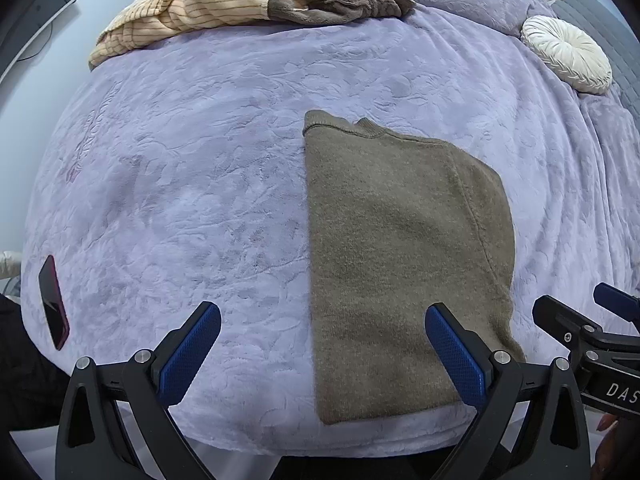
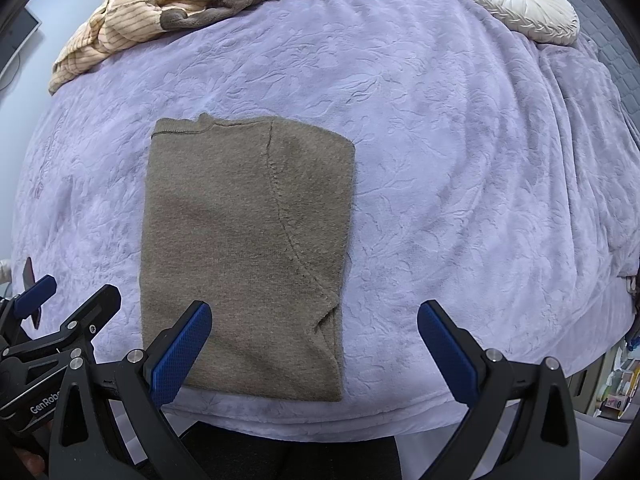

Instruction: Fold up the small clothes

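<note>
A taupe knit garment (image 1: 404,264) lies flat on the lavender blanket (image 1: 192,168), folded into a tall rectangle with its near edge at the bed's front edge. It also shows in the right wrist view (image 2: 244,256). My left gripper (image 1: 322,328) is open and empty, hovering over the garment's near left corner. My right gripper (image 2: 314,326) is open and empty, over the garment's near right corner. Each gripper shows at the edge of the other's view: the right one (image 1: 592,320) and the left one (image 2: 68,296).
A pile of striped cream and grey-brown clothes (image 1: 224,4) lies at the far left of the bed (image 2: 168,4). A round white cushion (image 1: 566,52) sits far right (image 2: 524,4). A dark red phone (image 1: 54,302) lies at the near left.
</note>
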Tool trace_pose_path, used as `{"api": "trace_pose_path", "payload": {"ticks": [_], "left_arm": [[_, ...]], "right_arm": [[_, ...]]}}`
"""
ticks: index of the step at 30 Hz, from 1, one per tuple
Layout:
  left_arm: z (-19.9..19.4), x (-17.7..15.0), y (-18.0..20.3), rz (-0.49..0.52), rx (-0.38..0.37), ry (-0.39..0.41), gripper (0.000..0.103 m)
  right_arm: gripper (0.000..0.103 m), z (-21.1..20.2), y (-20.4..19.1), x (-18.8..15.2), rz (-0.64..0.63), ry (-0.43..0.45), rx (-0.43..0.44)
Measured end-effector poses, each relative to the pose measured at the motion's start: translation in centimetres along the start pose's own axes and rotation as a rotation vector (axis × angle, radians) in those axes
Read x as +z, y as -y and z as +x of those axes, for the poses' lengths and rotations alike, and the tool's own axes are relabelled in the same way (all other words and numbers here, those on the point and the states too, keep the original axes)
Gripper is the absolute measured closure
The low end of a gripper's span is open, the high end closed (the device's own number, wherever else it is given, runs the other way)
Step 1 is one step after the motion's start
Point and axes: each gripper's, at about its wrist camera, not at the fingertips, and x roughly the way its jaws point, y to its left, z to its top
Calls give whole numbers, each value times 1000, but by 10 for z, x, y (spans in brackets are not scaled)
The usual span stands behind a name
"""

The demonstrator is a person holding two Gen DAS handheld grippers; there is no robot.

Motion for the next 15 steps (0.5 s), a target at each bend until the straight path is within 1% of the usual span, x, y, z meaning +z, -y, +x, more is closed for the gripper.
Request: {"api": "trace_pose_path", "payload": {"ticks": [15], "left_arm": [[-3,-4,6,2,-5,2,1]], "right_arm": [[1,4,-3,0,-6,-6,3]]}}
